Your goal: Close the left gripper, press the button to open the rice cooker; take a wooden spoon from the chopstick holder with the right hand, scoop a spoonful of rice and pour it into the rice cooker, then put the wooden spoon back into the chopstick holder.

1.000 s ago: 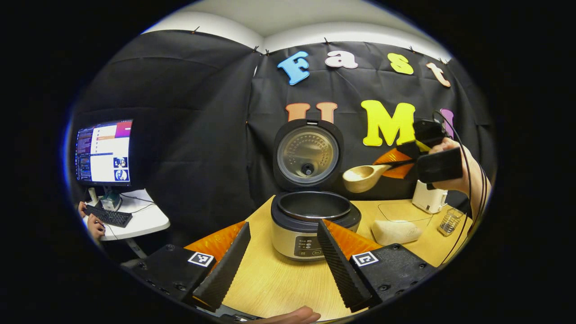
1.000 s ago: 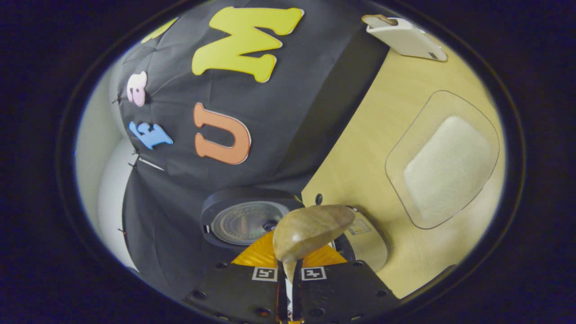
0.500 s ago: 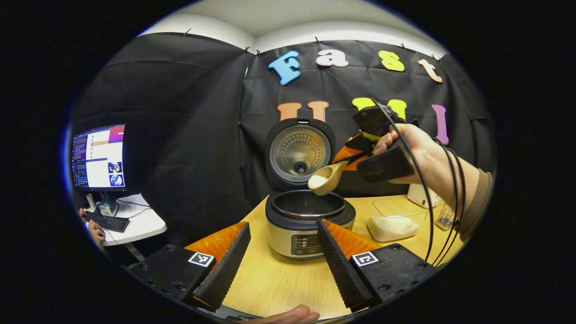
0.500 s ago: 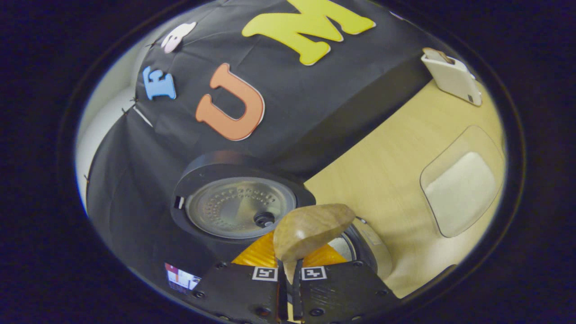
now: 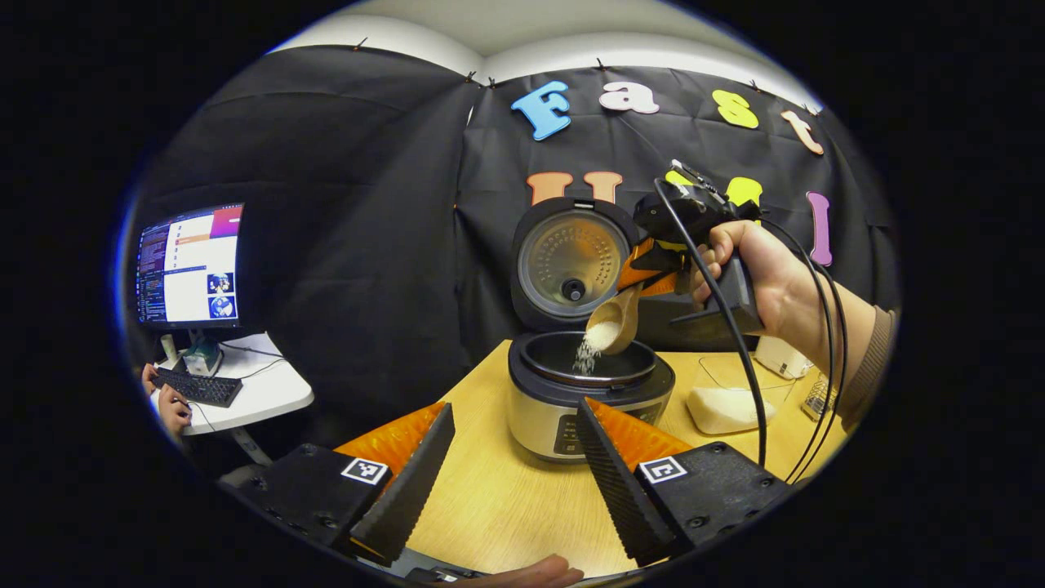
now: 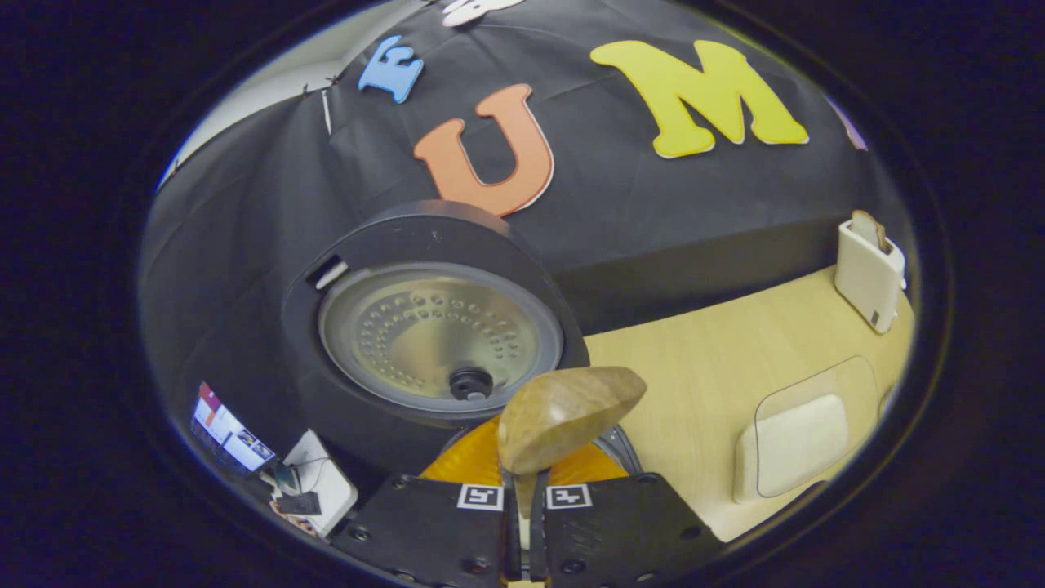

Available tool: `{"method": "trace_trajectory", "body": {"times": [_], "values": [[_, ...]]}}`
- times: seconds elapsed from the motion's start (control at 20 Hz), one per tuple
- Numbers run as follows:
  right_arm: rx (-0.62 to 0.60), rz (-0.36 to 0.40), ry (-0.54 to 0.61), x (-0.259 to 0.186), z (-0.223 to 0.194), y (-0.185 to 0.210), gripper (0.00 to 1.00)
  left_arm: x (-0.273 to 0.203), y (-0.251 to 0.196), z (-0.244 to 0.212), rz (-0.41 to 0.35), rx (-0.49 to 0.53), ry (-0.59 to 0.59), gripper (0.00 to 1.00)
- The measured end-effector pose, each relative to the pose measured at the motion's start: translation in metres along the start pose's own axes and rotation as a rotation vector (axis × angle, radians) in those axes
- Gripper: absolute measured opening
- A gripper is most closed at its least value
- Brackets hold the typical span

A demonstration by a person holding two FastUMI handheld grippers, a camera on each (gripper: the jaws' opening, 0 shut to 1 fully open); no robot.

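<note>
Since half a second ago, wooden spoon [image 5: 614, 323] tipped further; rice [image 5: 584, 356] now streaming into open rice cooker [image 5: 589, 384]. Right gripper [image 5: 653, 273] clenched on spoon handle. Left gripper [image 5: 510, 478] spread wide, holding nothing, near cooker front. Right gripper view: spoon's underside [image 6: 567, 415] only, grain hidden, below raised lid [image 6: 437, 310].

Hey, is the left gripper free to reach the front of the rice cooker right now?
Probably yes. The left gripper is open and holds nothing, and bare table lies between it and the rice cooker. The right gripper pours from the wooden spoon above the pot, clear of the front.
</note>
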State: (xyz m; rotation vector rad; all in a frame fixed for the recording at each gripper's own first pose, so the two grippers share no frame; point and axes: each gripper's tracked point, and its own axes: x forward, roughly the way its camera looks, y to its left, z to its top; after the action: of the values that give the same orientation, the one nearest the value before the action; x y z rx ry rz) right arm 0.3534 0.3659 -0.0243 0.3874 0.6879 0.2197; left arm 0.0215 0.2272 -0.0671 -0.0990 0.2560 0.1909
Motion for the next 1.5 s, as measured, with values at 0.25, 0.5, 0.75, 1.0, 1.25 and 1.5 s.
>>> {"method": "trace_trajectory", "body": {"times": [0.25,0.5,0.75,1.0,1.25,1.5], "values": [[-0.152,-0.014,-0.019,-0.007,0.003,0.007,0.04,0.002,0.008,-0.002,0.020,-0.009,0.003,0.96],[-0.318,-0.055,-0.100,-0.020,0.015,0.017,0.04,0.001,0.006,0.000,-0.010,0.001,-0.004,0.96],[-0.553,-0.095,-0.156,-0.022,0.021,0.026,0.04,-0.002,0.002,0.002,-0.038,0.016,-0.015,0.96],[-0.718,-0.132,-0.168,-0.015,0.022,0.036,0.05,-0.001,0.006,0.002,-0.003,0.022,-0.017,0.96],[-0.897,-0.177,-0.199,-0.021,0.018,0.051,0.05,0.000,0.005,0.000,-0.002,0.019,-0.007,0.95],[-0.887,-0.160,-0.249,-0.039,0.023,0.060,0.05,-0.001,0.003,-0.002,-0.022,0.030,0.000,0.96]]}}
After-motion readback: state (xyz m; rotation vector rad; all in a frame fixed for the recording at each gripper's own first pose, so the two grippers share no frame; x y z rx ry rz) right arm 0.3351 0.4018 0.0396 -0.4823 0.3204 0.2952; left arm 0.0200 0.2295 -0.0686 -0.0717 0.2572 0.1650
